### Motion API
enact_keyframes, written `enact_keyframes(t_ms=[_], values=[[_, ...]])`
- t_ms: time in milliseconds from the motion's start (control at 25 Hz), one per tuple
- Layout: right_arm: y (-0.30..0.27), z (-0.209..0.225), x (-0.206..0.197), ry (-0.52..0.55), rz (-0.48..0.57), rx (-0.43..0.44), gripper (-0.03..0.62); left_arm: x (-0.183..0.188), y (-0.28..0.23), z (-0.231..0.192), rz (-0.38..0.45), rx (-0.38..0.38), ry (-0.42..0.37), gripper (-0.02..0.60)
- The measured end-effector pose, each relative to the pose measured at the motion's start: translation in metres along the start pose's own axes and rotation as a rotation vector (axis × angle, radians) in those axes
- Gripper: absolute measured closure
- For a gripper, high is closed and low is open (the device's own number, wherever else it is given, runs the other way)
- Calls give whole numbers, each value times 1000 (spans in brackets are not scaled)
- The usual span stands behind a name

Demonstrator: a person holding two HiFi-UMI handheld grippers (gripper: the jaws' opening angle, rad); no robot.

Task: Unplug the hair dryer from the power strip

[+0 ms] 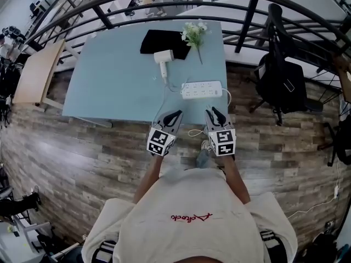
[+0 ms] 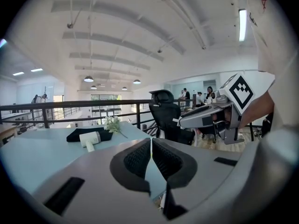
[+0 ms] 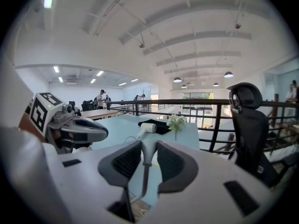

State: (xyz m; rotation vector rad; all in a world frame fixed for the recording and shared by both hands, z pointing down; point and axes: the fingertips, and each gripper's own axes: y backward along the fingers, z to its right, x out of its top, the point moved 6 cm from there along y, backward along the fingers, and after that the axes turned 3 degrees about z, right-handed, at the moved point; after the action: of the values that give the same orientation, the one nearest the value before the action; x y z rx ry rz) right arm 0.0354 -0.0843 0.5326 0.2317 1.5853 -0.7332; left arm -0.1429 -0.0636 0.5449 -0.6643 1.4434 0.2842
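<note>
Light blue table [image 1: 109,86] on wood-plank floor [image 1: 82,158], black cloth [image 1: 159,40] at the table's far edge with white flowers [image 1: 193,34] just right of it, black office chair [image 1: 282,81] right of the table, black railing [image 1: 248,15] behind it, wooden desk [image 1: 35,73] to its left.

Bright, even indoor light from ceiling lamps [image 2: 88,79], soft shadows, strong fisheye bending, black vignetted corners

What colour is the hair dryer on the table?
White. The hair dryer shows best in the head view, lying on the light blue table.
</note>
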Motion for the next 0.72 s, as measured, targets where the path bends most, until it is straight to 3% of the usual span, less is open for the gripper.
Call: enact_keyframes(t_ms=[720], values=[[120, -78, -24, -2, 50, -53, 476, -4, 99, 86, 63, -51, -50, 563]])
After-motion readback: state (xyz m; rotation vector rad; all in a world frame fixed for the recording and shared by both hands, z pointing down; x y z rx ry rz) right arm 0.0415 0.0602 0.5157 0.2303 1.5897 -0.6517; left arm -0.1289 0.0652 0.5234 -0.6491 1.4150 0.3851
